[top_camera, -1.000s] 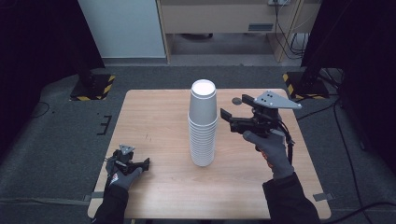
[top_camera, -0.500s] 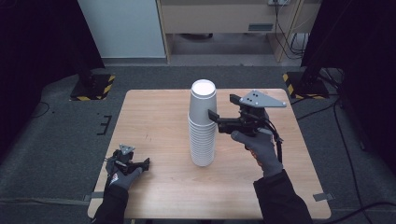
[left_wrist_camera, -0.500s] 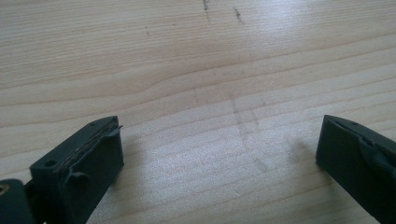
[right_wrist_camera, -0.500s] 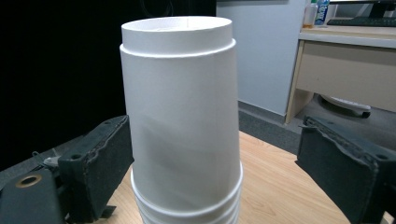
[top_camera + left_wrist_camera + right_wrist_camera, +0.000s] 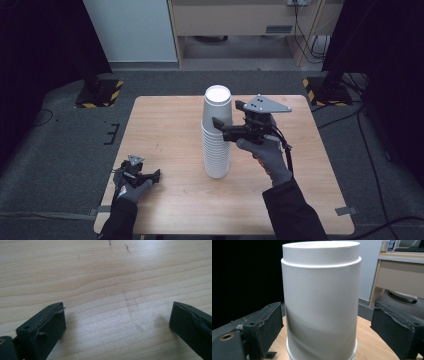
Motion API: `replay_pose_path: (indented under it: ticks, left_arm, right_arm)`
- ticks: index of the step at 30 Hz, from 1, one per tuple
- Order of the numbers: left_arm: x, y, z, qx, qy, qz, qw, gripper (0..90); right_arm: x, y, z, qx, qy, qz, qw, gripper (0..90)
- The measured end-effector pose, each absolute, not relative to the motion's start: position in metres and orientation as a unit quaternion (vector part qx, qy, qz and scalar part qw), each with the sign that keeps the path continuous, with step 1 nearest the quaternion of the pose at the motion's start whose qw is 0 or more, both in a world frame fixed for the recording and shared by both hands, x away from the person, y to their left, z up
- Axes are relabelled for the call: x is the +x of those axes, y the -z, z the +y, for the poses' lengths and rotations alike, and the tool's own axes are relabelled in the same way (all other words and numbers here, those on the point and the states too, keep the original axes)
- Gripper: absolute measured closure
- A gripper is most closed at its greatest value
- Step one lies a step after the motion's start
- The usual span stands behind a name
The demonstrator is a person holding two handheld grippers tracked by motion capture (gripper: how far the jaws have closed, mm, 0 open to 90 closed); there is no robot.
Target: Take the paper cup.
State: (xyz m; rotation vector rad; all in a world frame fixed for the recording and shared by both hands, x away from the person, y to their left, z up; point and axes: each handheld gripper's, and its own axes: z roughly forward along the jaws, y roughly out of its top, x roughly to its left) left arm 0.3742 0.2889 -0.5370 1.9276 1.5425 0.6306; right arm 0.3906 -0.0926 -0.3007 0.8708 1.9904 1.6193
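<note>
The stack of white paper cups stands upside down near the middle of the tabletop, and the top cup sits between the spread jaws of the right tool, which comes in from 3 o'clock. That tool is released, with gaps on both sides of the cup wall. To lift one cup cleanly, I judge it should close gently on the upper cup alone, above the next rim, then rise straight up so the tall stack does not tip. The left tool rests released on bare wood at about 8 o'clock of the stack, well apart. Nothing else on the tabletop stands in the way
</note>
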Motion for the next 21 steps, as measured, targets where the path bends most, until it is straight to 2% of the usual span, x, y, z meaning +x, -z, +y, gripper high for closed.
replay_pose_path:
  ticks: [21]
  left_arm:
    - [0.374,0.537,0.289,0.724,-0.236,0.578,0.293,0.0]
  right_arm:
    - [0.409,0.315,-0.068,0.317,-0.575,0.725,0.209,9.7]
